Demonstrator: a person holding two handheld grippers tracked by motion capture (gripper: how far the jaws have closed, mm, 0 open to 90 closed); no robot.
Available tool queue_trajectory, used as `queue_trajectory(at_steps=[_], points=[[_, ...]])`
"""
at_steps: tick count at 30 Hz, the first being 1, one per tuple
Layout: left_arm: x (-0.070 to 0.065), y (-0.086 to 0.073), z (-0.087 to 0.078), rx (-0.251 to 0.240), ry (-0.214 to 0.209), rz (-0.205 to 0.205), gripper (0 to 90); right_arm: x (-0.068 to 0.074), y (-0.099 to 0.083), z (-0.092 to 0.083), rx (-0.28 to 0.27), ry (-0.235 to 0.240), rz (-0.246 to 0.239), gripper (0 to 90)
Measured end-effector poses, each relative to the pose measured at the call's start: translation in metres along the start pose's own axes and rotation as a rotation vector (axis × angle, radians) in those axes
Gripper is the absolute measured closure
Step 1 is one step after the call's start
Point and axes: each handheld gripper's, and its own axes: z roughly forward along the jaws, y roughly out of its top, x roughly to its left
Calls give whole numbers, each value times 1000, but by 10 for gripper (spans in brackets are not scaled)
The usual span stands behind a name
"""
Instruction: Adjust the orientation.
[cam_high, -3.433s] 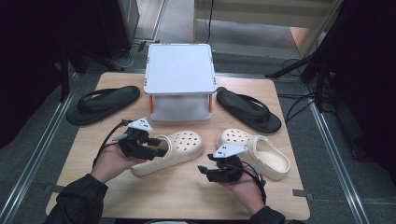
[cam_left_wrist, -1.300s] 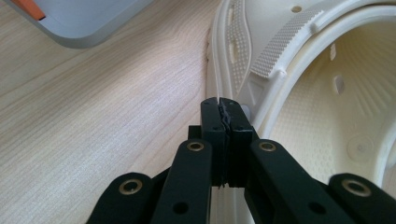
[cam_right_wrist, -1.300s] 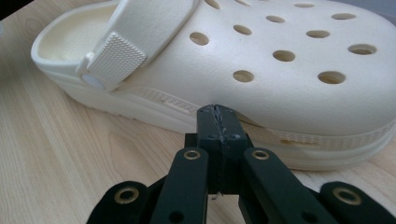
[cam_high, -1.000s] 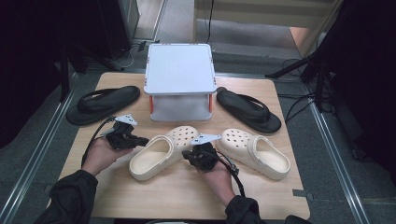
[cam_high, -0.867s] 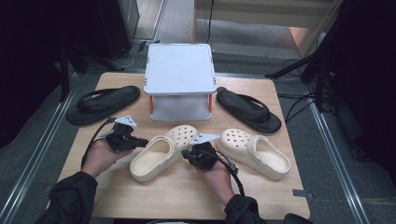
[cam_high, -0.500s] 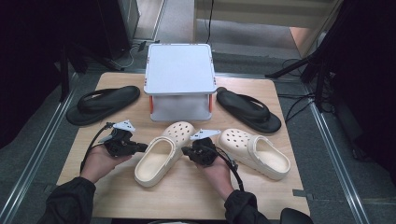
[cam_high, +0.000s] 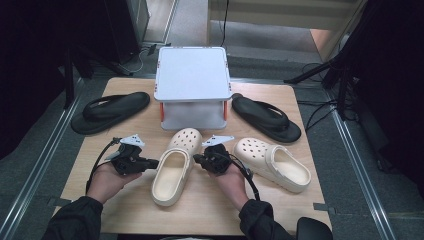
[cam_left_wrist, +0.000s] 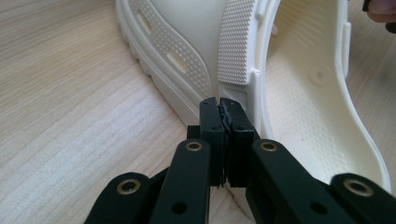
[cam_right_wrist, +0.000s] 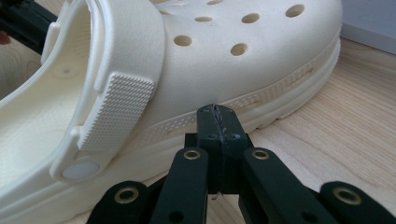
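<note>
A cream clog (cam_high: 175, 167) lies in the middle of the table, toe toward the white box. My left gripper (cam_high: 155, 163) is shut, its tips against the clog's left side by the heel strap; in the left gripper view the closed tips (cam_left_wrist: 219, 103) touch the clog (cam_left_wrist: 299, 93) next to the ribbed strap. My right gripper (cam_high: 196, 159) is shut too and presses on the clog's right side; the right gripper view has its tips (cam_right_wrist: 216, 111) on the sole edge of the clog (cam_right_wrist: 243, 60). A second cream clog (cam_high: 272, 164) lies to the right.
A white box-like stand (cam_high: 192, 75) sits at the back centre. One black flip-flop (cam_high: 110, 111) lies at its left, another (cam_high: 266, 117) at its right. The wooden table (cam_high: 215, 210) ends close to the person's sleeves at the front.
The middle clog has swung from a slant to nearly lengthwise, heel moving right. My left gripper has followed it rightward; the right gripper has stayed at the clog's side.
</note>
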Motion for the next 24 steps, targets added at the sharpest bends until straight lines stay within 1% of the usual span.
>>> queue_trajectory(at_steps=[2, 5, 7, 8, 9, 13, 16, 19, 20, 21, 24], points=[[-2, -1, 0, 5, -2, 6, 886, 0, 2, 2, -2, -4, 1, 900], [-6, -3, 0, 3, -3, 4, 884, -2, 3, 3, -3, -3, -3, 900], [-7, -3, 0, 5, -4, 7, 883, -2, 4, 4, -3, -3, -1, 900], [-8, -4, 0, 4, -5, 3, 879, -2, 5, 4, -3, -6, 0, 900], [-8, -4, 0, 3, -13, -9, 874, -2, 5, 5, -2, -8, 1, 900], [-9, -6, 1, -4, -27, -19, 871, -1, 6, 6, -2, -11, -3, 900], [-8, -7, 0, -3, -20, -18, 859, -1, 7, 6, -4, -12, -3, 900], [-8, -7, 0, -4, -25, -21, 852, -1, 7, 6, -3, -11, -3, 900], [-7, -7, 0, -6, -25, -24, 846, -1, 7, 6, -3, -10, -4, 900], [-6, -7, -2, -15, -35, -35, 820, -2, 7, 6, -4, -10, -3, 900], [-6, -7, -2, -24, -32, -41, 810, -2, 7, 6, -7, -5, 1, 900]])
